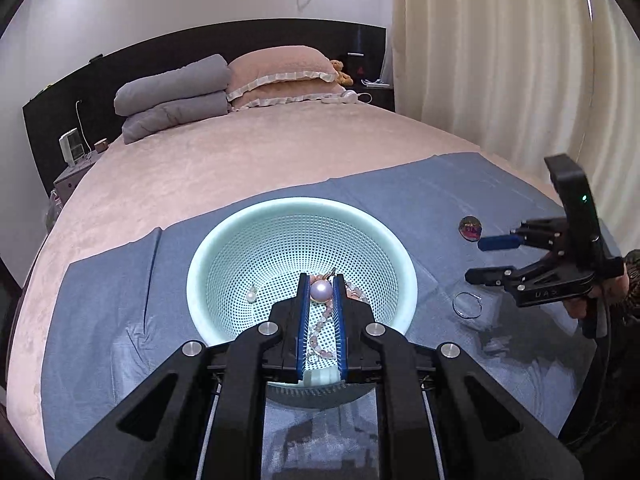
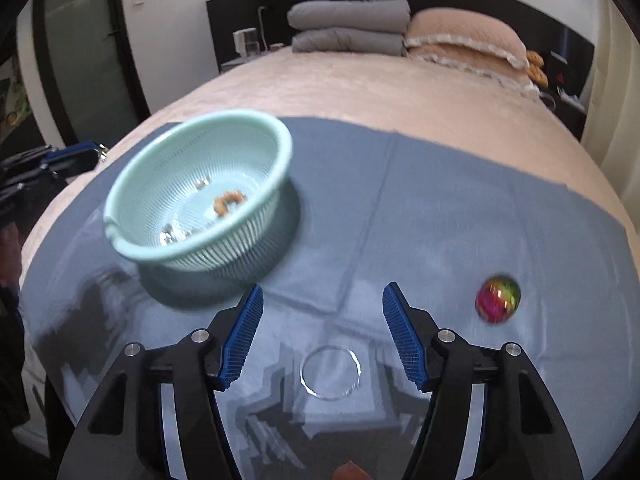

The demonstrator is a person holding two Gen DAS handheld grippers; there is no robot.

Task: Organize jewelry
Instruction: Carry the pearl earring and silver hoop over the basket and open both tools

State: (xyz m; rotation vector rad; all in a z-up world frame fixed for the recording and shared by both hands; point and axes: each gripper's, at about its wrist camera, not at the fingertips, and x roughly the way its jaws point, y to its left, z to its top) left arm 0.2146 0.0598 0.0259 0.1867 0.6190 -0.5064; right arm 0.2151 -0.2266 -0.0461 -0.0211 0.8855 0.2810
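Your left tongs (image 1: 321, 284) are pressed nearly together above the mint basket (image 1: 208, 276), holding nothing. Your right tongs (image 2: 322, 300) are spread, empty, over the thin ring (image 2: 330, 372) on the blue cloth (image 2: 460, 220).

Left gripper (image 1: 321, 286) fingers nearly closed; right gripper (image 2: 322, 300) fingers spread apart.
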